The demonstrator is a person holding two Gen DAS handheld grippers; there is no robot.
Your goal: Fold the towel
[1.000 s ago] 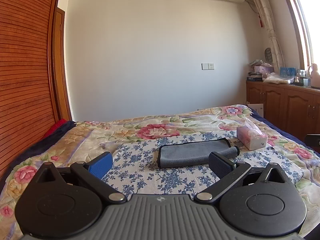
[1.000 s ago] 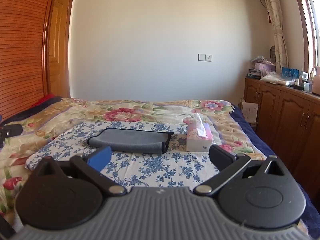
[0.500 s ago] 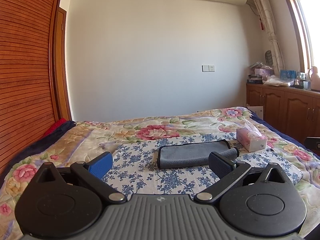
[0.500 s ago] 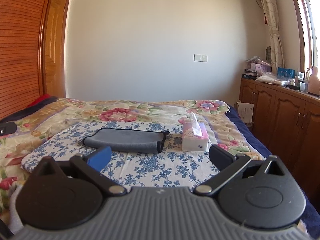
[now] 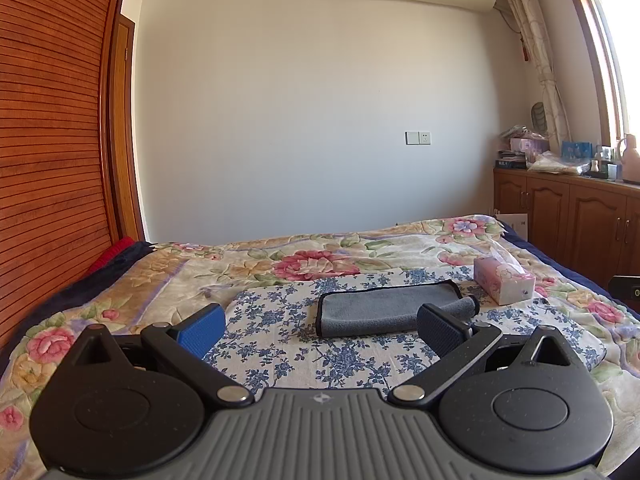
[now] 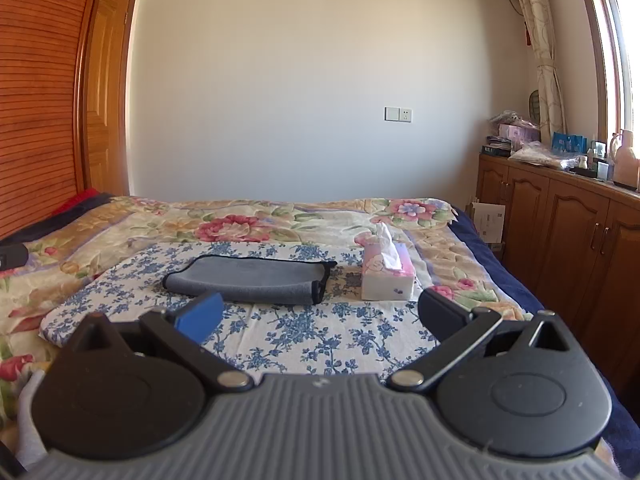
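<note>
Your left gripper [image 5: 320,326] has its jaws spread wide and empty; so does your right gripper [image 6: 318,314]. Ahead of both, apart from the fingertips, the grey towel [image 5: 390,306] lies on the blue-flowered cloth [image 5: 340,356], already doubled into a long strip, a tissue box [image 6: 387,270] just beside its right end. It looks soft, light and limp, so pinch the bound corners. Both grippers are held level, low over the bed [image 5: 280,258], pointing forward.
</note>
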